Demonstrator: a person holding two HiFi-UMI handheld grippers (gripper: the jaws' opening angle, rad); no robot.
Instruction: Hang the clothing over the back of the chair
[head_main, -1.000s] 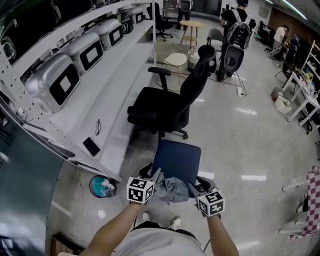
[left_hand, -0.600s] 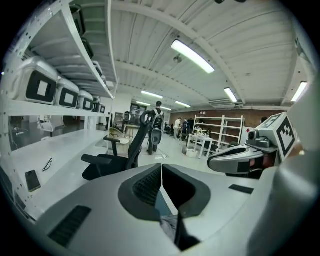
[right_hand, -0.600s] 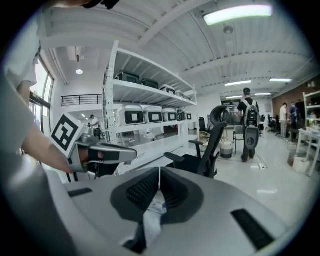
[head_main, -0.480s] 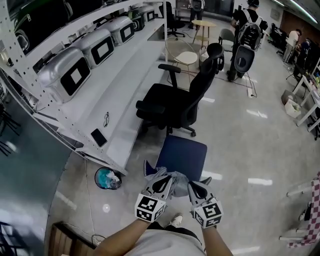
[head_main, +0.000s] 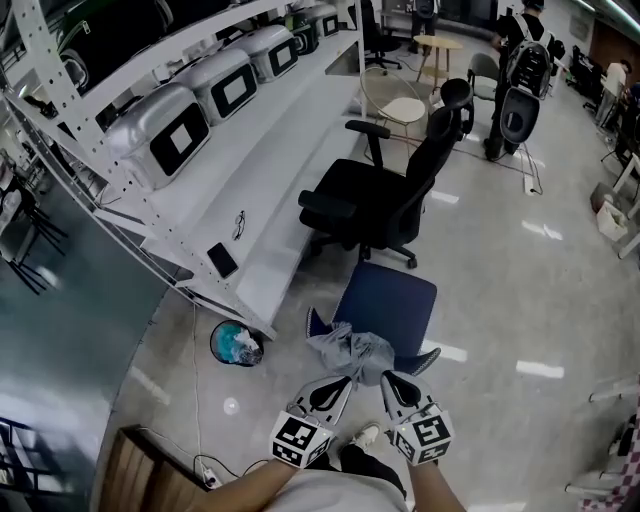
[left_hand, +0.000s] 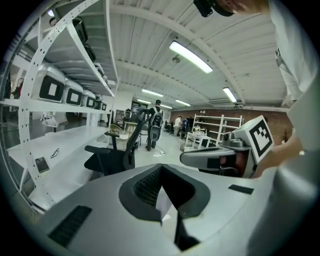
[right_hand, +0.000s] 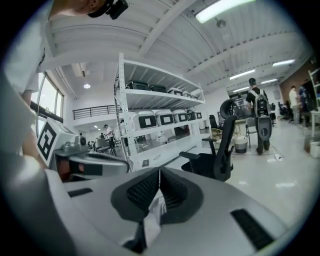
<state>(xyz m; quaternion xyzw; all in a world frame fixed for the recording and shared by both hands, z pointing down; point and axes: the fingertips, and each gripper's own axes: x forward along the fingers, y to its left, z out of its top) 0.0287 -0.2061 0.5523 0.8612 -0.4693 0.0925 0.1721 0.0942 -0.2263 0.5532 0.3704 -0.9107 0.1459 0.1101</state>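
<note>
Grey clothing (head_main: 350, 350): bunched, off the floor, held at its near edge by both sets of fingertips. The rest sags forward over the near edge of the blue chair (head_main: 392, 298).

Left gripper (head_main: 344, 381): jaws just closed, pressed together on a thin pale fold of the cloth. The left gripper view shows that fold (left_hand: 163, 199) wedged between the pads.

Right gripper (head_main: 386, 377): jaws together too, pinching a thicker wad of fabric (right_hand: 154, 214) that spills out below the pads. The two sets of tips sit near each other, side by side, with the cloth bridging them.

Edges: blue seat starts just beyond the fingertips. Dark patterned pieces flank the cloth on either side; cannot tell what they are.

Black office chair (head_main: 385, 195) stands past the blue seat, its back towards the open floor.

Left of the left fingers: a round bin (head_main: 237, 343) on the floor, then the front edge of the long white bench (head_main: 290, 190).

Right of the right fingers: bare glossy floor (head_main: 520, 290), wide and open. Well ahead, a person (head_main: 522, 28) among other furniture.
</note>
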